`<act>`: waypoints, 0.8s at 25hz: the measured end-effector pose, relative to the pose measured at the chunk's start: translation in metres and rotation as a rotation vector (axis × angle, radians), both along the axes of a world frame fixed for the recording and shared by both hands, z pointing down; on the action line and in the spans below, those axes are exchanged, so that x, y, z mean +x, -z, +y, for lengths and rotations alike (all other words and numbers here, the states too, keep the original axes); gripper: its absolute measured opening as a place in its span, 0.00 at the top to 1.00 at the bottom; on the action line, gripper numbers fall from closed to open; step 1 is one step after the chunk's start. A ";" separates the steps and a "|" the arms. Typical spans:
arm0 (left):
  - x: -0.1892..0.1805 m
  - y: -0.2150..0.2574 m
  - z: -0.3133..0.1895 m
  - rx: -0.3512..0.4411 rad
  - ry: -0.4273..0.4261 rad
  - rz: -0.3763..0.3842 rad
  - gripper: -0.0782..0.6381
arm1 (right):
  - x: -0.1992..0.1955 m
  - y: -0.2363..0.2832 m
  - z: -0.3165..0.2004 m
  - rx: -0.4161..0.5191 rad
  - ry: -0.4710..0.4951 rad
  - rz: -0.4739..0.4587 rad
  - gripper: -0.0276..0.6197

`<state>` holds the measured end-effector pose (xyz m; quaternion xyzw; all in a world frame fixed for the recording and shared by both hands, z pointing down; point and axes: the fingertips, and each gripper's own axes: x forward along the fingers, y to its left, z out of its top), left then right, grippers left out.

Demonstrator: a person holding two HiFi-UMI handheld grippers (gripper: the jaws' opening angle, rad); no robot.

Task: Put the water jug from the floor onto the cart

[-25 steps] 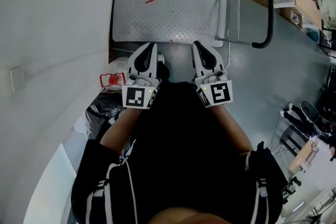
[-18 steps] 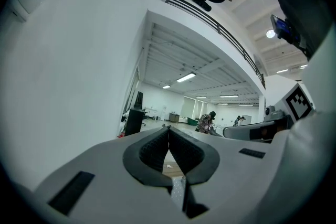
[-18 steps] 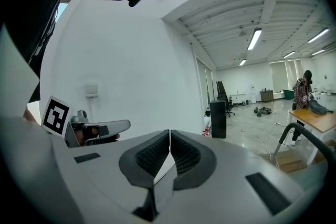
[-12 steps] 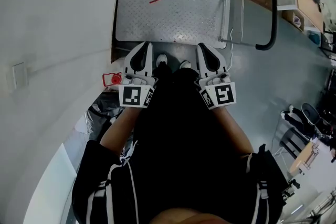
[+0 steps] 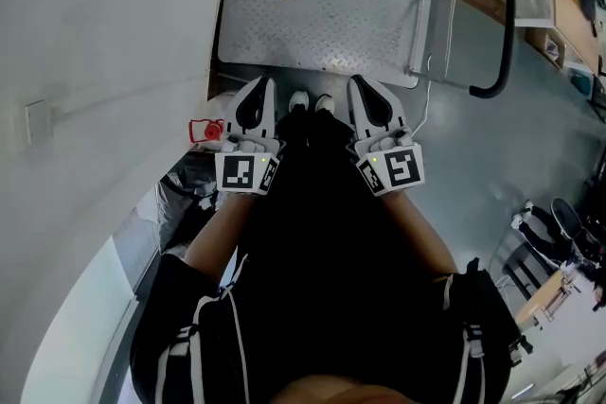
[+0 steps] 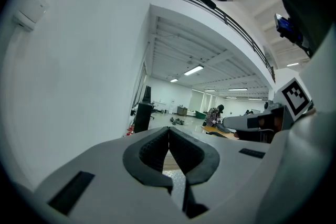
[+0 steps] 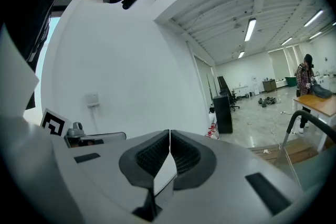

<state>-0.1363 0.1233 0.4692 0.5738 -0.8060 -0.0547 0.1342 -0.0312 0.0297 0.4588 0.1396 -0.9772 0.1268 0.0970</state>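
Hovering before the cart (image 5: 341, 24), left gripper (image 5: 262, 82) and right gripper (image 5: 358, 80) are pressing together, empty; opening onto the water jug (image 5: 202, 130) beside it is probably coming next.

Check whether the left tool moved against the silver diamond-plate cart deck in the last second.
No clear move: the left tool still ends at the near edge of the cart deck; only the view shifted.

silver, black, white, some red
cart deck (image 5: 322, 19) silver diamond-plate, handle (image 5: 505, 43) black; water jug cap (image 5: 202, 131) red; left gripper (image 5: 258, 88) and right gripper (image 5: 364, 85) white, markers (image 5: 244, 173) black-and-white squares.
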 end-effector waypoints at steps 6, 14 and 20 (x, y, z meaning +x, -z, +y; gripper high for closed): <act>0.001 0.008 -0.009 -0.004 0.004 -0.036 0.87 | -0.006 0.012 -0.018 0.015 0.011 -0.039 0.93; 0.002 -0.014 -0.003 -0.059 0.053 -0.016 0.87 | -0.022 0.030 -0.014 0.136 0.089 -0.042 0.93; -0.007 -0.050 0.020 -0.167 0.118 0.029 0.86 | -0.030 0.035 -0.007 0.207 0.137 -0.057 0.93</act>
